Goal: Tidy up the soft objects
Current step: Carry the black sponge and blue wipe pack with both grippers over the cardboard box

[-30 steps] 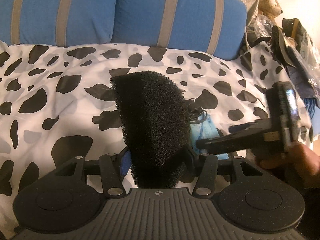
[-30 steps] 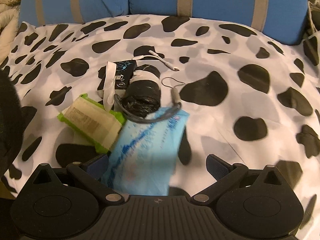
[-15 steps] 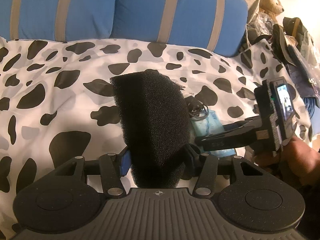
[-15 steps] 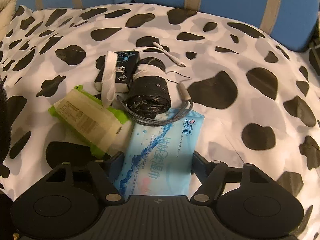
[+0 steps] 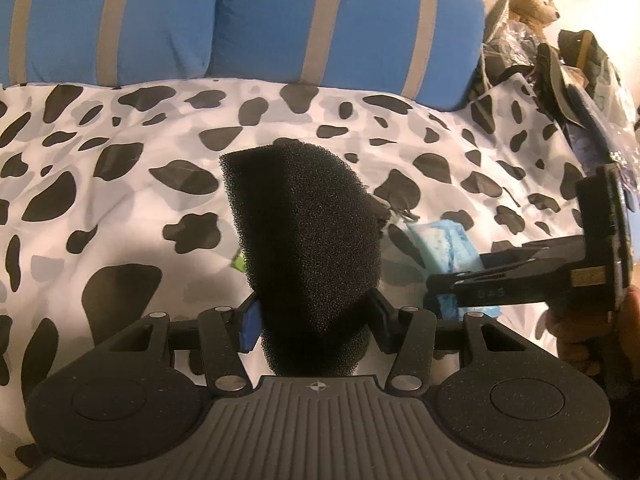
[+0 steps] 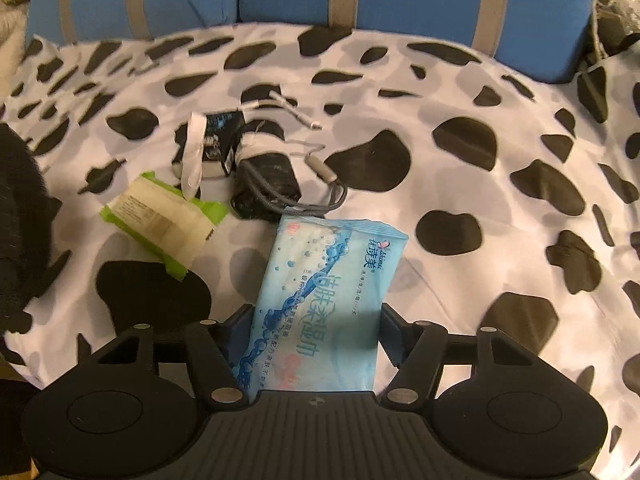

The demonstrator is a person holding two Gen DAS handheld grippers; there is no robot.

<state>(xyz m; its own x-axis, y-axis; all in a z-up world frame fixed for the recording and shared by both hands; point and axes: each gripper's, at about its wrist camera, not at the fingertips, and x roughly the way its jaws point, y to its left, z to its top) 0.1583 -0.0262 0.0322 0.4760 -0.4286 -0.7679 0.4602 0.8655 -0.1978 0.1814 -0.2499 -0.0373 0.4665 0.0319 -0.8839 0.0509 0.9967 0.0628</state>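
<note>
Right wrist view: right gripper (image 6: 316,336) fingers, just closing, clamp blue wipes pack (image 6: 320,304) above spotted bedsheet (image 6: 480,200). Green pack (image 6: 160,224) lies left. Left gripper (image 5: 314,316) fingers clamp black sponge (image 5: 304,248).

Warm, dim indoor light. Glare whitens the far right corner in the left view. Soft shadows sit under the near spotted sheet (image 6: 460,92). Fisheye bends the edges; the right view is slightly motion-blurred.
</note>
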